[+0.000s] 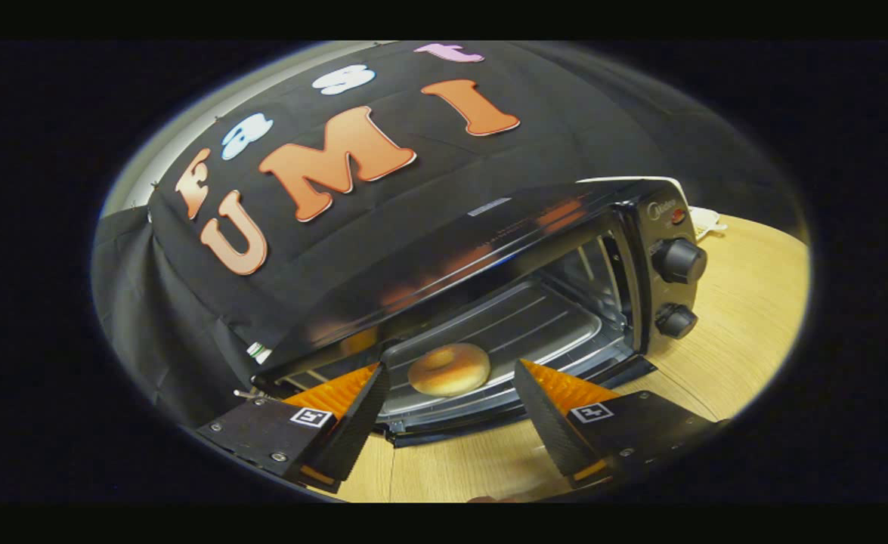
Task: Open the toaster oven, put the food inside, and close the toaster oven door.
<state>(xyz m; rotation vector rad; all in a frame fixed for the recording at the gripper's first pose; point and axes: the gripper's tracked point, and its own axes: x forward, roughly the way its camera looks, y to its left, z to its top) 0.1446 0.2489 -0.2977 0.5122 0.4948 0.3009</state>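
one bagel (pixel 449 369) sits on the tray (pixel 519 325) inside the open toaster oven (pixel 549 249), just ahead of the wide-open, empty hand-held gripper (pixel 451 404), so back straight off before lifting the door.

Toaster oven (pixel 489 249) left end hidden behind gripper (pixel 451 393) finger; white object (pixel 704 219) behind oven unidentifiable.

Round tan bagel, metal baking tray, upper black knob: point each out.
Round tan bagel (pixel 449 369), gripper view, its top crust.
Metal baking tray (pixel 523 329), gripper view, bare ribbed floor.
Upper black knob (pixel 679 261), gripper view, its face.
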